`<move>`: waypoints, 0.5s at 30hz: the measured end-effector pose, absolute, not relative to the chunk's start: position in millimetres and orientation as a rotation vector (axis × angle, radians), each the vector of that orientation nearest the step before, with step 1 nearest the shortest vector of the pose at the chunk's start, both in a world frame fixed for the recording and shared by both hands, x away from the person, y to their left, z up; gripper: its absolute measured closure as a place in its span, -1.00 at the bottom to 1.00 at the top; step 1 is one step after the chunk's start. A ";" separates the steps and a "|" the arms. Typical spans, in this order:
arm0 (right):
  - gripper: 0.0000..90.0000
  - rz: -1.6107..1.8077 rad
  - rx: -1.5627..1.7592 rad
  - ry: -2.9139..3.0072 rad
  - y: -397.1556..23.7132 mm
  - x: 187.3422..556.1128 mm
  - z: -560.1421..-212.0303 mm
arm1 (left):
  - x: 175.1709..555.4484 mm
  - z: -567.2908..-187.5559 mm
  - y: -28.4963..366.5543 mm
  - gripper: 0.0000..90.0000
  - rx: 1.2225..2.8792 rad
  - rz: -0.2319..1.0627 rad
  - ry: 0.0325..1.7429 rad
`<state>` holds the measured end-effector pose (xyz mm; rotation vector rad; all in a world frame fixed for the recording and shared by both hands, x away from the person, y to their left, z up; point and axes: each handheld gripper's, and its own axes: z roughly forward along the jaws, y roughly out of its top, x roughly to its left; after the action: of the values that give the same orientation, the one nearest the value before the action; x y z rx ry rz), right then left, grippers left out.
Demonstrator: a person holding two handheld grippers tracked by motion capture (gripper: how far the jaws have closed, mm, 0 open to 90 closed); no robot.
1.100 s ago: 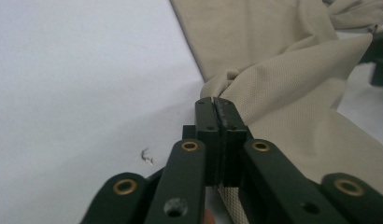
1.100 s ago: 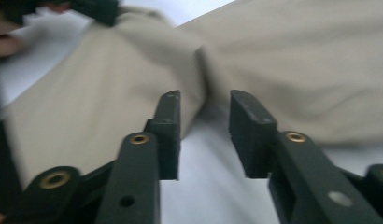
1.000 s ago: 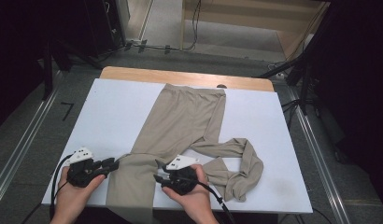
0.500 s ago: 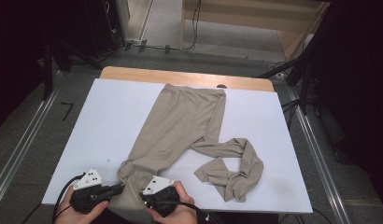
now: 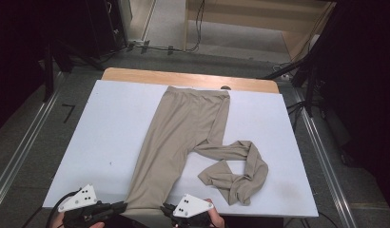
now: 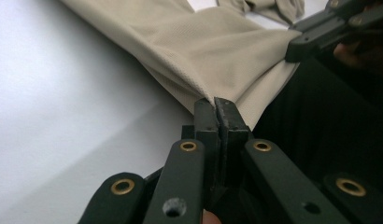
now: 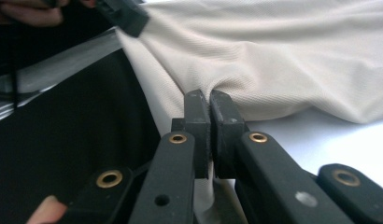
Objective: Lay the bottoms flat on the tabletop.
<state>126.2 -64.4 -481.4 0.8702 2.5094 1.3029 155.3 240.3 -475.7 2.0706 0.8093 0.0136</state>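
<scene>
Left gripper [image 5: 118, 207] clamped, right gripper [image 5: 168, 209] clamped (jaws facing inward)

place: lab or recording studio | evidence: white-covered surface [image 5: 112, 123] ringed by black stands [image 5: 50, 71], floor cables [image 5: 198, 28], metal rails [image 5: 22, 152], dark surroundings

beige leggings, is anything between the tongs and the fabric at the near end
Nothing visible. The left tongs are shut on one corner of the beige leggings at the near hem, and the right tongs are shut on the other corner. In both gripper views the cloth runs straight into the closed jaws above the white table.
</scene>
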 end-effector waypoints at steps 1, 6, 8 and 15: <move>0.72 1.313 0.861 2.533 -65.2 124.4 -482.4 | 155.0 -475.1 240.6 0.94 2.069 0.014 0.808; 0.07 1.265 0.871 2.518 -79.3 120.0 -485.8 | 160.4 -474.0 252.7 0.38 2.001 0.083 0.879; 0.02 1.253 0.928 2.497 -89.2 126.3 -487.6 | 166.4 -478.2 255.7 0.24 1.993 0.107 0.918; -0.04 1.098 1.104 2.305 -135.3 149.9 -486.4 | 177.0 -491.4 240.7 0.19 2.034 0.148 0.917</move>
<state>149.9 -135.3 -486.4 1.1042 2.3050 1.0983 177.0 240.7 -491.4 2.0339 0.9169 0.1480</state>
